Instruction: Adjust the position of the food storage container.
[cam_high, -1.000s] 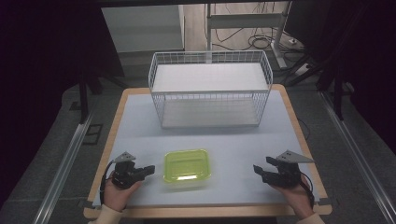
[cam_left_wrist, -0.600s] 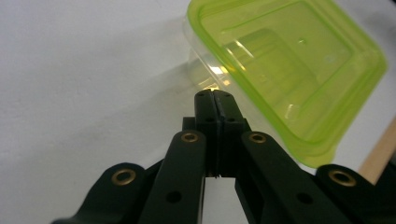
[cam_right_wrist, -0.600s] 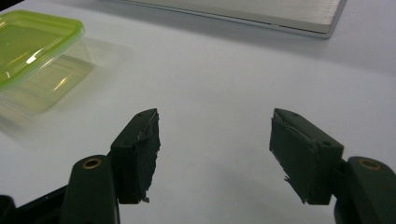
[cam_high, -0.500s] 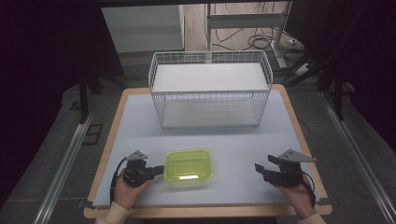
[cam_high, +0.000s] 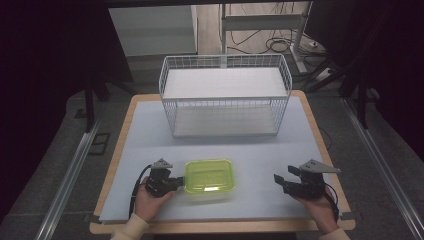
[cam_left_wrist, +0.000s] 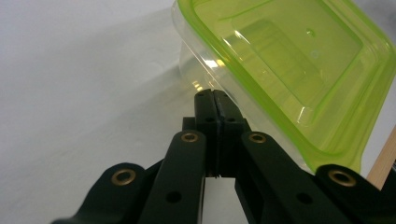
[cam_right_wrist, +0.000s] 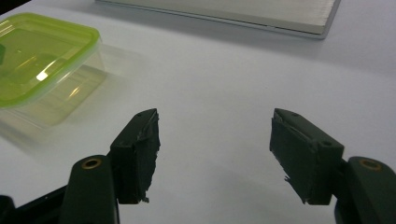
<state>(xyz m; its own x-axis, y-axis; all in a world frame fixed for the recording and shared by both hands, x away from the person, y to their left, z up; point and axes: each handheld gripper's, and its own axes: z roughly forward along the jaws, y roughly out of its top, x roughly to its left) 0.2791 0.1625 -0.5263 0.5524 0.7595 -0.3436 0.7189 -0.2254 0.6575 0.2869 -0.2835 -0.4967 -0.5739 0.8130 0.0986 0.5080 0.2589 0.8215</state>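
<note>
A clear plastic container with a lime-green lid (cam_high: 210, 176) sits near the table's front edge. My left gripper (cam_high: 177, 182) is at its left side. In the left gripper view that gripper (cam_left_wrist: 215, 95) has its jaws pressed together with nothing between them, and the tips touch the container (cam_left_wrist: 289, 65) just under the lid rim. My right gripper (cam_high: 277, 180) rests at the front right, well apart from the container. Its jaws stand wide open over bare table in the right gripper view (cam_right_wrist: 215, 135), and the container (cam_right_wrist: 37, 56) shows at the upper left.
A white wire basket (cam_high: 225, 95) with a flat white shelf stands at the back middle of the table (cam_high: 150, 130). Its base edge (cam_right_wrist: 224, 14) shows far ahead in the right gripper view. A wooden rim borders the pale table top.
My left gripper has moved right until its tips reached the container's left side, and the container sits slightly further right. The right gripper has barely moved.
</note>
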